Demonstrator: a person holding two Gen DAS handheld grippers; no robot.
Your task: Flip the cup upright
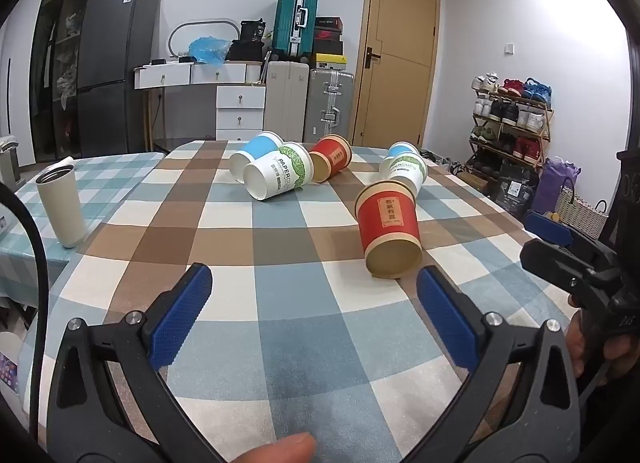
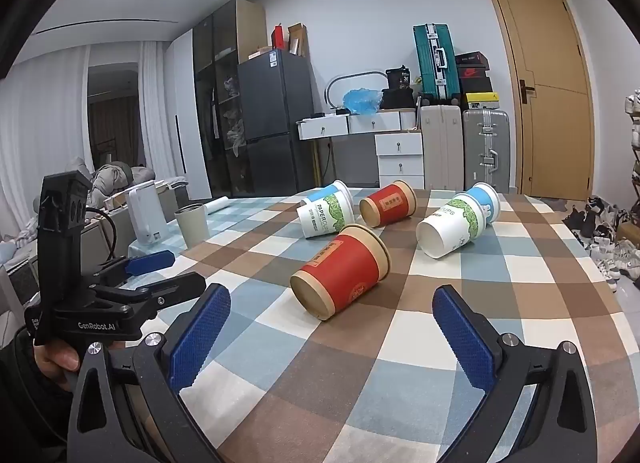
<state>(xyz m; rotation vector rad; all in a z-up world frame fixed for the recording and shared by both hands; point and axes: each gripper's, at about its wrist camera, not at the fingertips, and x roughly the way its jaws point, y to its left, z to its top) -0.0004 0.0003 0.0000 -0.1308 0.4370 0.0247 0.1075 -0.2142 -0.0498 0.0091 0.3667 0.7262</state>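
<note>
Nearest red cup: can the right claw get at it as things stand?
Probably yes. The red cup lies on its side just ahead of the open right claw, with only bare tablecloth between them; the other cups sit farther back.

Left gripper (image 1: 314, 295) gapes near toppled red cup (image 1: 387, 228).
</note>
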